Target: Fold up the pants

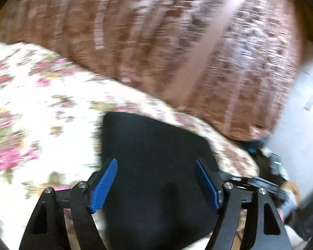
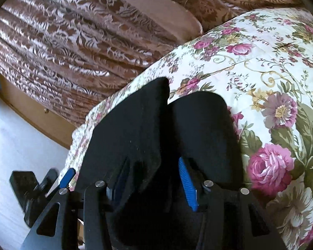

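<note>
The black pants [image 1: 154, 150] lie on a floral bedspread [image 1: 42, 95]. In the left wrist view, which is motion-blurred, my left gripper [image 1: 156, 183] is open above the pants, its blue pads [image 1: 103, 184] wide apart and holding nothing. In the right wrist view the pants [image 2: 200, 125] show as two black flaps side by side on the bedspread [image 2: 271, 73]. My right gripper [image 2: 152, 184] is open, with one flap of black cloth lying between and over its fingers; the right blue pad [image 2: 187, 187] is visible, the left one mostly covered. The left gripper [image 2: 66, 178] shows at the bed's edge.
A brown patterned quilt [image 2: 73, 41] covers the bed beyond the floral spread, also in the left wrist view [image 1: 177, 41]. A pale floor [image 2: 15, 141] lies beside the bed, with a wooden bed frame [image 2: 31, 108] along it.
</note>
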Demonstrator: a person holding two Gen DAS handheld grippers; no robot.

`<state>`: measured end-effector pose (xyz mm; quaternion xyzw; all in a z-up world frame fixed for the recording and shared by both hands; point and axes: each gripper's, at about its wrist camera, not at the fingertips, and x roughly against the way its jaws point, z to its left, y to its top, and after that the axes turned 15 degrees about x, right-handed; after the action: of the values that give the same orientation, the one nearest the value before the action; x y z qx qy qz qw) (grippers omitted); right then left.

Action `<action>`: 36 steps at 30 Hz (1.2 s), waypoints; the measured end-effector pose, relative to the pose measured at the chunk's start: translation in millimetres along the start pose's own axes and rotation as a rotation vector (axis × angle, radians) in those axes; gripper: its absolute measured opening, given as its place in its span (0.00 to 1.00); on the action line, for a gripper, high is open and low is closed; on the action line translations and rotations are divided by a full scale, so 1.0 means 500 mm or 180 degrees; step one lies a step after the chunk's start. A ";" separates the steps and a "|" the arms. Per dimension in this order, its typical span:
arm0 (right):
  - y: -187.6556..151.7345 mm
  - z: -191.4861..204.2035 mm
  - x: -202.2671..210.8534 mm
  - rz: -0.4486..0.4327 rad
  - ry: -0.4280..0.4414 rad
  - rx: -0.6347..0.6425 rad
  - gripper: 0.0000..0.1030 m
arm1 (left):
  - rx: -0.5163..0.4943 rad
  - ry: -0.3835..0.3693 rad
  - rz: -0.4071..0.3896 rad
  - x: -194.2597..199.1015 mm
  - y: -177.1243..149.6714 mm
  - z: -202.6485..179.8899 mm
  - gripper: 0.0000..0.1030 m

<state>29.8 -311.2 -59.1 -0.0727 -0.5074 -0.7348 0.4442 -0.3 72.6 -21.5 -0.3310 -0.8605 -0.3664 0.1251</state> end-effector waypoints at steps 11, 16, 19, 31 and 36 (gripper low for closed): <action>0.018 0.033 0.033 -0.0293 0.0178 0.0168 0.12 | -0.0346 0.0147 0.0173 -0.057 -0.056 -0.027 0.71; 0.042 0.045 0.100 -0.0500 0.0079 0.0359 0.12 | -0.0536 0.0128 0.0182 -0.064 -0.064 -0.081 0.71; 0.039 0.018 0.119 -0.0526 -0.0021 0.0298 0.12 | -0.0712 0.0186 0.0195 -0.069 -0.077 -0.106 0.71; -0.031 -0.089 0.045 -0.0290 -0.0174 -0.0107 0.14 | -0.0863 0.0554 0.0320 -0.114 -0.114 -0.079 0.90; -0.026 -0.067 0.056 -0.0217 -0.0378 -0.0015 0.22 | -0.0582 0.0392 0.0405 -0.076 -0.099 -0.066 0.87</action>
<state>15.4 -353.4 -68.3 -0.0999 -0.5333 -0.7451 0.3879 -5.5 5.7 -42.7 -0.3718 -0.7915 -0.4543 0.1699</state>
